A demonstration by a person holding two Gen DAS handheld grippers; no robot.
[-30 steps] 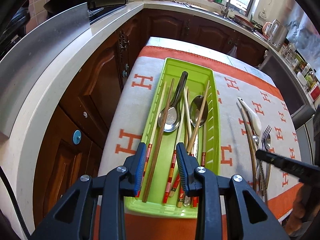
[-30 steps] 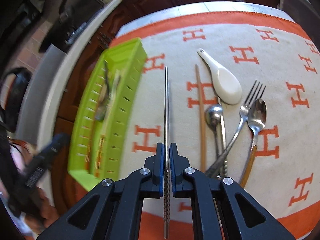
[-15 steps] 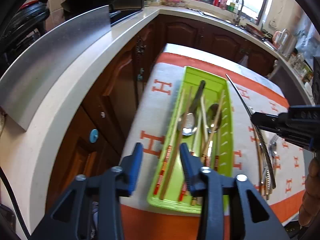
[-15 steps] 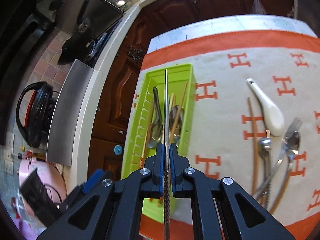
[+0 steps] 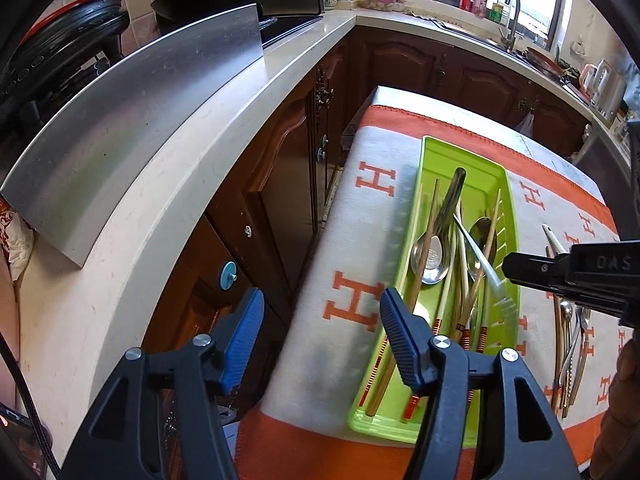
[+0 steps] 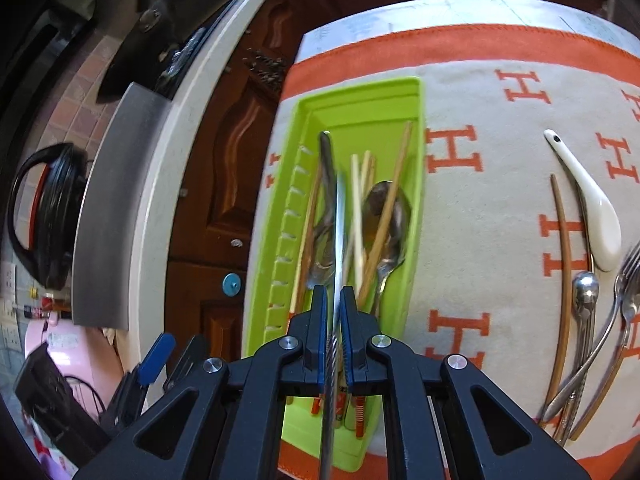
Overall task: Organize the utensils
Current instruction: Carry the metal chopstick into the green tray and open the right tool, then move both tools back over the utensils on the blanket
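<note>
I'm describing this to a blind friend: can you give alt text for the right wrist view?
The right gripper, shut on a metal chopstick, holds it over a green tray of chopsticks and spoons. More cutlery lies on the orange-patterned cloth to the right.

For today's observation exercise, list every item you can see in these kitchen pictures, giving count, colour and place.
Tray: one, green, on the cloth's left part.
Chopsticks in tray: several, wooden and pale.
Spoons in tray: two, metal.
Ceramic spoon: one, white, on the cloth's right part.
Loose cutlery: spoons, fork, chopsticks, beside the ceramic spoon.
Cloth: one, cream with orange letters.
Metal chopstick: one, silver, over the tray.
Right gripper: shut on the metal chopstick.
Left gripper: open, empty; jaws have just been opening.
</note>
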